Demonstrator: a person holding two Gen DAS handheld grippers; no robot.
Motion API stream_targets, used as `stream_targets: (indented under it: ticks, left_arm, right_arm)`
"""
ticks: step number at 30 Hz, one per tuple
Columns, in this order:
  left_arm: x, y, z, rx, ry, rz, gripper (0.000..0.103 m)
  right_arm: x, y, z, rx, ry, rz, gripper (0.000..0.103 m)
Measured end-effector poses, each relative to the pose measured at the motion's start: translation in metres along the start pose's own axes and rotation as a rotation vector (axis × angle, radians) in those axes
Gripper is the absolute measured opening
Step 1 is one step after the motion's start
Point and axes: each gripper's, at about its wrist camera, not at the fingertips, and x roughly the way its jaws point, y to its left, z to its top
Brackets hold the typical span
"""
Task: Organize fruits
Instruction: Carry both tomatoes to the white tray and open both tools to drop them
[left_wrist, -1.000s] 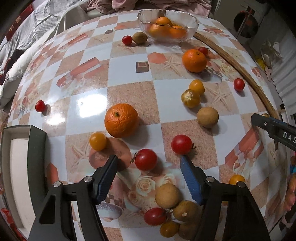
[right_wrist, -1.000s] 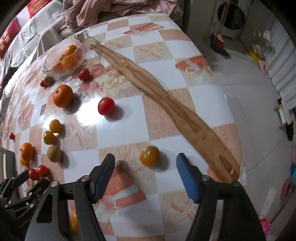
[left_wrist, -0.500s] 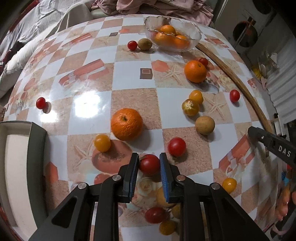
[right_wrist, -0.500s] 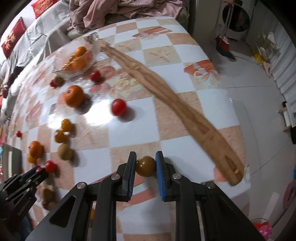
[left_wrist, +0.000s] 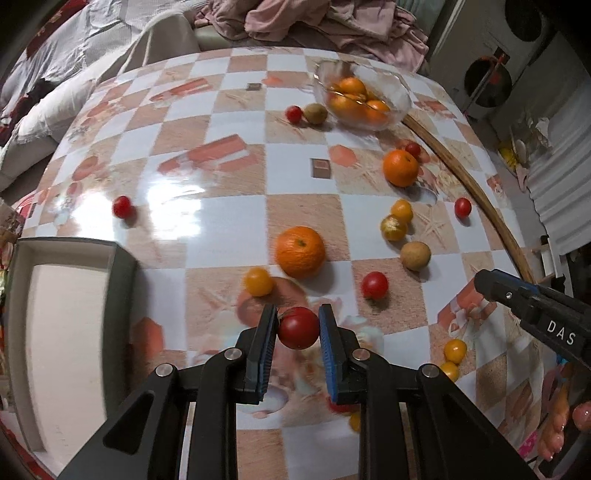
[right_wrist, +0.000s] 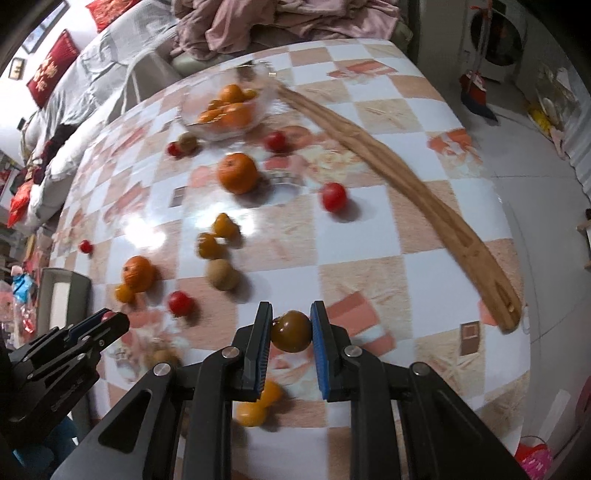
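Note:
My left gripper (left_wrist: 297, 330) is shut on a red tomato (left_wrist: 298, 328) and holds it above the checkered table. My right gripper (right_wrist: 291, 330) is shut on a dark orange-brown tomato (right_wrist: 291, 331), also lifted off the table. A glass bowl (left_wrist: 400, 96) of oranges stands at the far side; it also shows in the right wrist view (right_wrist: 258, 94). Loose oranges (left_wrist: 300, 252), small red tomatoes (left_wrist: 375, 284), yellow tomatoes (left_wrist: 259, 282) and brown round fruits (left_wrist: 415, 255) lie scattered on the table.
A grey tray with a white inside (left_wrist: 122, 280) sits at the table's near left. A long wooden strip (right_wrist: 406, 177) runs along the right edge. The right gripper's arm (left_wrist: 535, 310) reaches in from the right. Bedding and clothes lie beyond the table.
Both grippers closed on their tomatoes and have lifted them off the table. Both views have pulled back and up, showing more of the table.

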Motion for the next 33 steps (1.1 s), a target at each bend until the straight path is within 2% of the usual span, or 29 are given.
stream_targets:
  ticks: [6,19,27,33]
  left_arm:
    - [-0.017,0.037,-0.004,-0.041,-0.016,0.018,0.025]
    - [-0.047,0.139,-0.022,-0.173,-0.046,0.096,0.025]
    - [-0.047,0.21,-0.041,-0.241,-0.028,0.183,0.025]
    - [-0.035,0.246,-0.053,-0.26,0.009,0.233,0.025]
  right_arm:
    - [-0.002,0.046,0.003,-0.061,0.0,0.041,0.023]
    - [0.009,0.177,0.0,-0.242,0.022,0.139,0.023]
    - [0.024,0.259,-0.011,-0.348,0.052,0.203,0.023]
    - [0.051,0.304,-0.017,-0.385,0.103,0.221,0.023]
